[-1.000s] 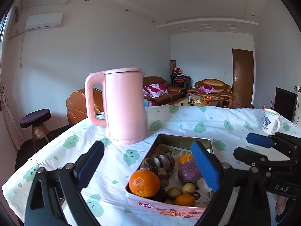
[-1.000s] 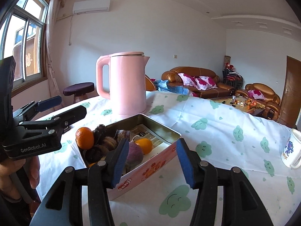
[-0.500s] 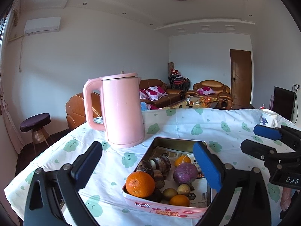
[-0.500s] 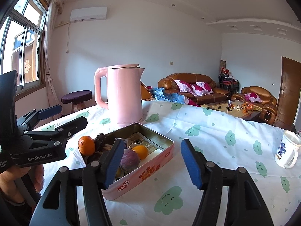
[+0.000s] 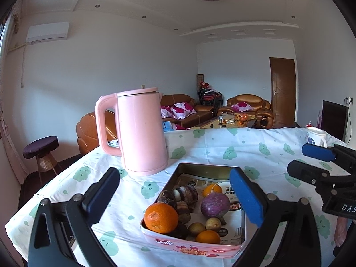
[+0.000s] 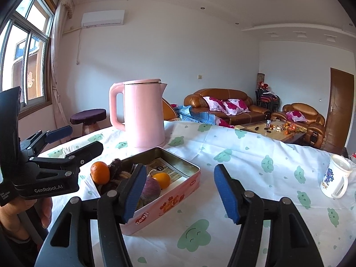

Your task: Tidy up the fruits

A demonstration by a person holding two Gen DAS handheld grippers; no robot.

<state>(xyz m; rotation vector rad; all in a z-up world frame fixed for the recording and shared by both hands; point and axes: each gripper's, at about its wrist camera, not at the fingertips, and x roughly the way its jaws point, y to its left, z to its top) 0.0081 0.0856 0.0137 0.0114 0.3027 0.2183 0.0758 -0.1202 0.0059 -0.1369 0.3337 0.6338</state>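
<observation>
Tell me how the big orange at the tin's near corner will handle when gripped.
The big orange looks round, so it may roll once set on the tablecloth. Its dimpled peel probably grips well. It sits atop other produce, likely easy to lift.

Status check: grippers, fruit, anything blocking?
Left gripper open, empty. Right gripper open, empty, jaws just widened. Fruit sits in tin. Kettle behind tin, nothing blocking.

Pink, orange and purple on a white cloth with green clouds

The kettle is plain pink; the tin is pink outside with red print, holding oranges, a purple root and brown tubers; the tabletop cloth is white with green smiling clouds; the fingers carry blue pads.
</observation>
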